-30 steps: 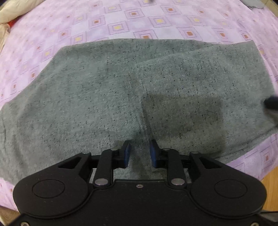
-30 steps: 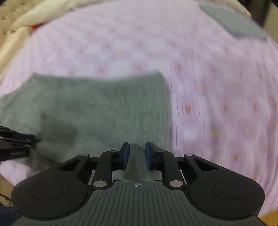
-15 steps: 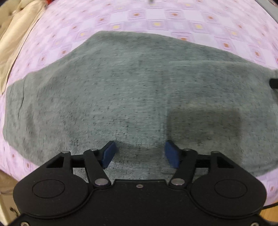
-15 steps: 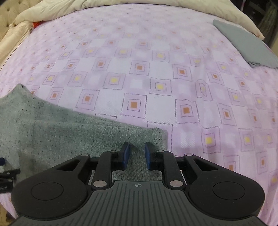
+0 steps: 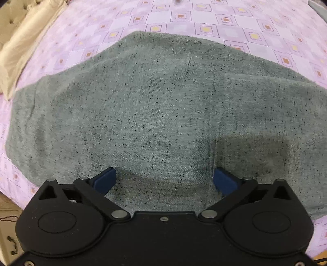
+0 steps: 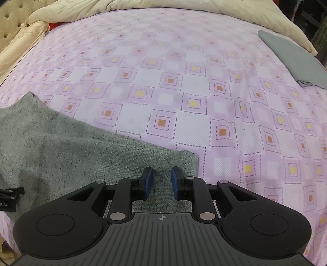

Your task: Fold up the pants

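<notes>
The speckled grey knit pants (image 5: pixel 163 114) lie flat on the lilac checked bedsheet (image 6: pixel 184 81). The left claw (image 5: pixel 164 180) has just been opening, jaws wide and empty; the right claw (image 6: pixel 161 182) stays narrow, seemingly pinching nothing. Regrip the edge squarely before folding.

Pants (image 5: pixel 163 106) lie on the bedspread (image 6: pixel 184 86), folded cloth (image 6: pixel 292 59) far right.

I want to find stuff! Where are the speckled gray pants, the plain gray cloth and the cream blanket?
speckled gray pants (image 5: pixel 163 106), left wrist view, middle.
plain gray cloth (image 6: pixel 294 59), right wrist view, middle.
cream blanket (image 6: pixel 184 6), right wrist view, front edge.
</notes>
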A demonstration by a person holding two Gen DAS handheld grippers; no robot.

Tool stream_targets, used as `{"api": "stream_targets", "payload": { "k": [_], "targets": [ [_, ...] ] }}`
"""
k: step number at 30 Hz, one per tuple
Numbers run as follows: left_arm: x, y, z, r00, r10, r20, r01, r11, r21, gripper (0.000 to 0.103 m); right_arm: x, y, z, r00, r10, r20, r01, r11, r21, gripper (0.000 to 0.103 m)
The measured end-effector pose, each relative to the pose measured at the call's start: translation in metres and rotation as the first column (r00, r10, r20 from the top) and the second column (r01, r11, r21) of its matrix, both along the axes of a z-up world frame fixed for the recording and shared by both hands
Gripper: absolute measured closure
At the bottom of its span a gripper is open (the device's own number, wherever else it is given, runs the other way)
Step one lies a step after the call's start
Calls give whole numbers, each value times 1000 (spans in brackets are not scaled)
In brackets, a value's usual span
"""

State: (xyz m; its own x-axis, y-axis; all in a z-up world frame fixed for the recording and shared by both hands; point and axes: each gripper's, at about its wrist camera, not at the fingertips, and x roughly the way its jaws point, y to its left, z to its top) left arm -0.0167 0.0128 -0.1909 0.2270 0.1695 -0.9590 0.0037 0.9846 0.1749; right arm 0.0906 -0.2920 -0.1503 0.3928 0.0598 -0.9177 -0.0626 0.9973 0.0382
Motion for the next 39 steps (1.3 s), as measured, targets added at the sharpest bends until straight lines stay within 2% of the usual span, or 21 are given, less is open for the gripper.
{"api": "stream_targets", "payload": {
  "k": [7, 11, 18, 23, 26, 27, 30, 31, 35, 39],
  "targets": [
    [4, 30, -5, 999, 16, -29, -21, 988, -155, 0, 2, -3, 0, 1000, -6, -1, 6, 1000, 20, 81],
    [7, 33, -6, 1000, -3, -11, 1, 987, -161, 0, 4, -5, 0, 1000, 3, -6, -2, 999, 48, 74],
    [-7, 42, -2, 995, 69, 73, -55, 982, -179, 0, 13, 5, 1, 998, 39, -54, -39, 999, 3, 72],
    [-7, 43, 0, 997, 68, 32, -61, 982, -181, 0, 16, 14, 2, 997, 32, -70, -35, 999, -40, 73],
    [-4, 45, 6, 999, 42, 21, -37, 979, -199, 3, 13, 20, 6, 998, 6, -59, -10, 998, -66, 73],
    [-5, 47, 8, 999, 33, 27, -27, 979, -202, 7, 11, 23, 9, 999, -9, -51, 5, 997, -71, 74],
    [-10, 54, 21, 998, -10, 54, 20, 981, -193, 29, 1, 36, 23, 998, -57, -15, 56, 997, -56, 75],
    [-10, 58, 28, 998, -24, 59, 36, 979, -202, 32, -2, 42, 27, 997, -71, -4, 71, 996, -50, 75],
    [-19, 86, 56, 992, -48, 118, 74, 969, -235, 33, -19, 81, 46, 996, -91, 26, 91, 996, -11, 75],
    [-31, 132, 79, 984, -64, 164, 101, 969, -227, 33, -32, 129, 52, 996, -88, 27, 87, 996, 28, 75]
  ]
}}
